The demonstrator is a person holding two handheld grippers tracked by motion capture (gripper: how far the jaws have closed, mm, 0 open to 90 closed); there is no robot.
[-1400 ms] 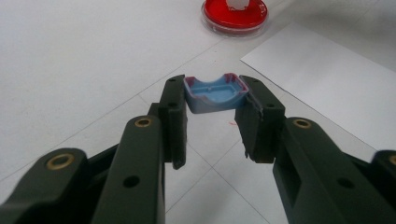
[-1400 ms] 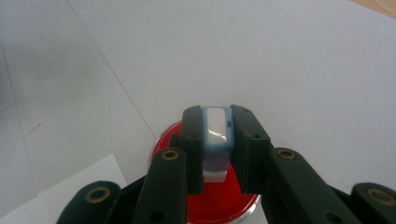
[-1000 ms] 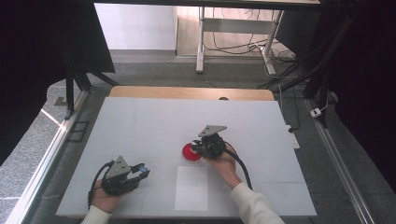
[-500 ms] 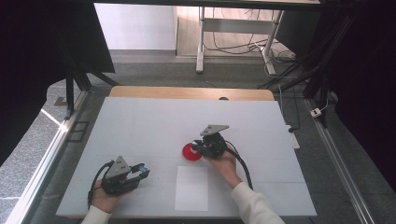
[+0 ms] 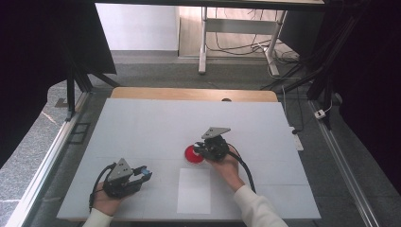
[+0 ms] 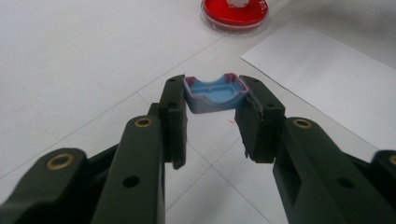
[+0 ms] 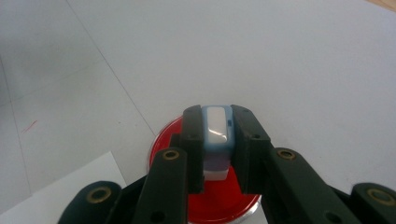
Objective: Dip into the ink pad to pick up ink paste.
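Note:
A round red dish (image 5: pixel 193 154) with a clear rim lies on the white table, also as red dish (image 6: pixel 235 11) and red dish (image 7: pixel 219 196). My right gripper (image 5: pixel 202 149) hovers over the dish's right edge, shut on a small white and pale blue block (image 7: pixel 218 135) held upright above the red surface. At the table's front left my left gripper (image 5: pixel 143 173) rests low, pointing right, shut on a small blue cap (image 6: pixel 214 93) with a pinkish rim, its hollow side up.
A white sheet of paper (image 5: pixel 194 190) lies flat near the front edge, between the two hands. The table's wooden far edge (image 5: pixel 194 93) runs along the back. Black frame posts and cables stand beyond it.

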